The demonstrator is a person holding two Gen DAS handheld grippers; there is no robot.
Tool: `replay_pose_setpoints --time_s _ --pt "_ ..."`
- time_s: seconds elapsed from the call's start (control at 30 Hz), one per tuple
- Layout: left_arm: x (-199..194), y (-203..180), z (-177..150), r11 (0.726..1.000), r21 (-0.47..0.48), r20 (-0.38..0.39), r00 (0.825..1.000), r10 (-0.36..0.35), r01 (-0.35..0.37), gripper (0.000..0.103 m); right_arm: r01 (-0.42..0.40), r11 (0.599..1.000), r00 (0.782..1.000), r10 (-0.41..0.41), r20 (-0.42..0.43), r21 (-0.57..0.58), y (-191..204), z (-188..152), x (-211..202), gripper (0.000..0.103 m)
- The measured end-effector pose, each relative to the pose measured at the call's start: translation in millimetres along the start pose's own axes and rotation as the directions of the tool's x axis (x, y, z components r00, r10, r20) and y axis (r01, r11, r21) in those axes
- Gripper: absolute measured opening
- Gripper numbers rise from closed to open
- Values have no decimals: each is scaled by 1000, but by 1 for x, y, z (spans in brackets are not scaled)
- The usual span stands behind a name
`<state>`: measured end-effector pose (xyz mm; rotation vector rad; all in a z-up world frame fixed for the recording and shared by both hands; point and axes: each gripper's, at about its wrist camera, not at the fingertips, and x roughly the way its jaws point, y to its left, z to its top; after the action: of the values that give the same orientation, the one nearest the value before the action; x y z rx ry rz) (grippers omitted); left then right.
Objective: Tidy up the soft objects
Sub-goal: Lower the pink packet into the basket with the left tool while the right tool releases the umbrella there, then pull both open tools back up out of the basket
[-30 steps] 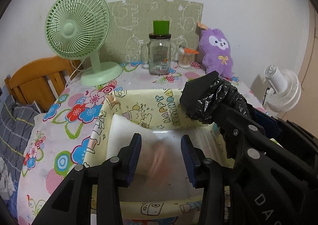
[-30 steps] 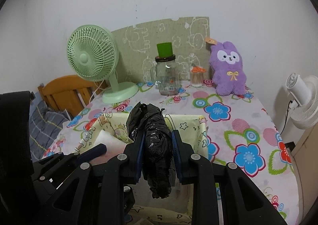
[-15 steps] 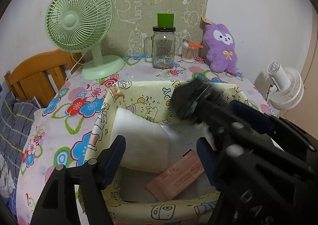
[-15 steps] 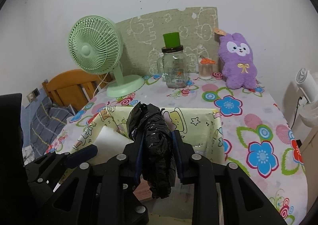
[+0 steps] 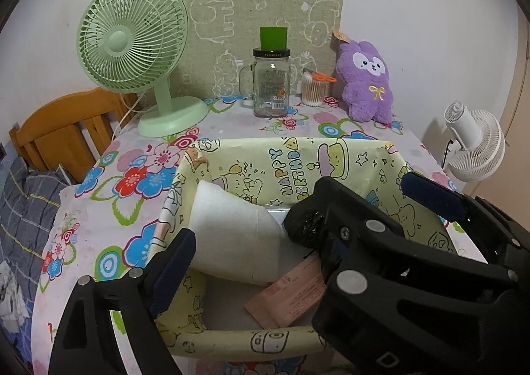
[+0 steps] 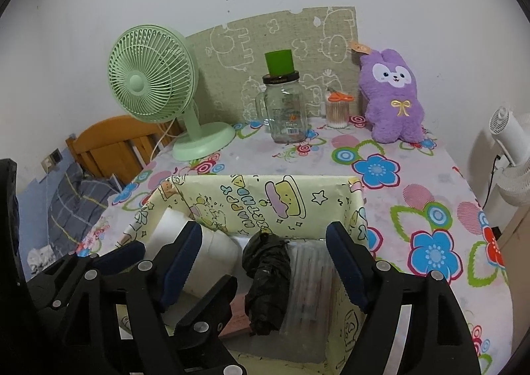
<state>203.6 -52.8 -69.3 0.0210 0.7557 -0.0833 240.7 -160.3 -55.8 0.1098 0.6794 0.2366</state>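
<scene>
A yellow cartoon-print box (image 5: 291, 163) (image 6: 265, 199) stands on the flowered table. Inside lie a white soft roll (image 5: 232, 236) (image 6: 212, 252), a pink packet (image 5: 291, 292), a clear ribbed packet (image 6: 308, 279) and a black plastic bundle (image 6: 268, 279) (image 5: 304, 226). My right gripper (image 6: 265, 262) is open above the box, its jaws wide on either side of the black bundle, not touching it. My left gripper (image 5: 251, 262) is open over the box's near left; its right finger is hidden behind the right gripper's body.
A green desk fan (image 5: 139, 53), a glass jar with a green cup on top (image 5: 270, 83), a cotton-swab pot (image 5: 313, 91) and a purple plush rabbit (image 5: 366, 83) stand along the back wall. A white fan (image 5: 473, 146) is off the table's right edge. A wooden bedframe (image 5: 63, 133) is left.
My right gripper has opened and let go of the black bundle, which now lies in the box. My left gripper has opened wide and drawn back from the white roll.
</scene>
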Motion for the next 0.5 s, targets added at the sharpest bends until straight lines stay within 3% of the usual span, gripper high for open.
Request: replay_pose_setpoints --time_s 0.5 --pt "-39 3 -4 1000 1 63 998 -5 5 96 52 999 998 -52 32 -8 15 1 -40 82"
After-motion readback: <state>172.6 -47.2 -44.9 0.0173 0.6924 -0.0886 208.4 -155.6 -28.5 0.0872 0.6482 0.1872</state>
